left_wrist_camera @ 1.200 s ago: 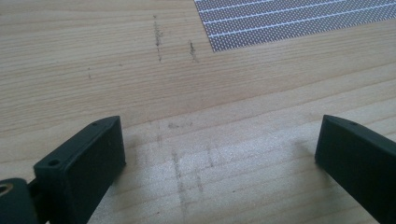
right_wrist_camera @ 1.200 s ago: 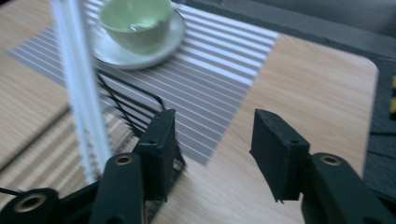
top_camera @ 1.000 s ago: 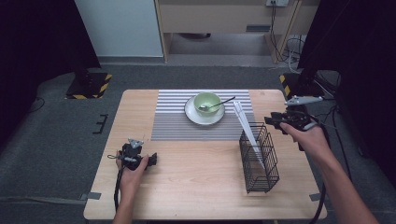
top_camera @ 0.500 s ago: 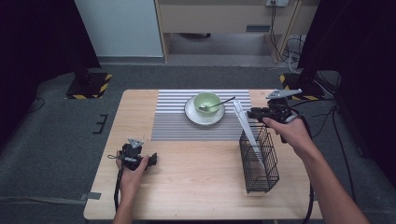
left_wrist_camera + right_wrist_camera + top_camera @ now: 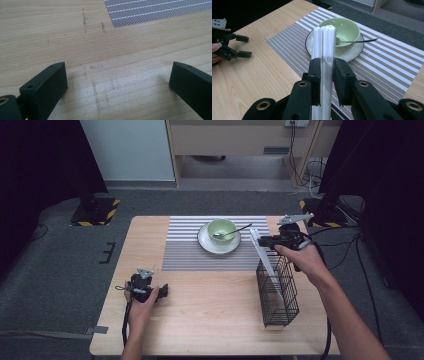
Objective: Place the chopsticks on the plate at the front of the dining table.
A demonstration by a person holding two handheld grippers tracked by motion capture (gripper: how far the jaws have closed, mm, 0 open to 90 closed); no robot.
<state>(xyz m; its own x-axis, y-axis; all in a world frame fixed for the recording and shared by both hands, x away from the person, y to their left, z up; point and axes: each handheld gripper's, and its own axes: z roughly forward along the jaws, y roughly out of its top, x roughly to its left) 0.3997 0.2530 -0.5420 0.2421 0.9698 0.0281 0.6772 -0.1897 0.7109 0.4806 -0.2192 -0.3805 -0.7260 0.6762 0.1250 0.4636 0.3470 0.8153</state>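
Note:
A pair of white chopsticks point(image 5: 265, 262) point(image 5: 325, 42) leans out of a black wire basket point(image 5: 278, 292) at the table's right. My right gripper point(image 5: 261, 240) point(image 5: 327, 72) is shut on their upper part, with the tips pointing toward a green bowl point(image 5: 222, 228) point(image 5: 344, 28). The bowl sits on a white plate point(image 5: 218, 244) point(image 5: 355, 56) and holds a metal spoon point(image 5: 236, 231) point(image 5: 363, 40). My left gripper point(image 5: 163, 291) point(image 5: 117, 80) point(image 5: 244, 46) rests low over bare wood at the left front. Its jaws stand wide open with nothing between them.
A grey striped placemat point(image 5: 192, 252) point(image 5: 155, 10) point(image 5: 292, 50) lies under the plate at the table's far middle. The wooden table point(image 5: 210, 315) has open wood between the left gripper and the basket. Dark floor and cables surround the table.
My right gripper has moved left from beside the basket to the chopsticks' upper part and now grips them. The left gripper has stayed put.

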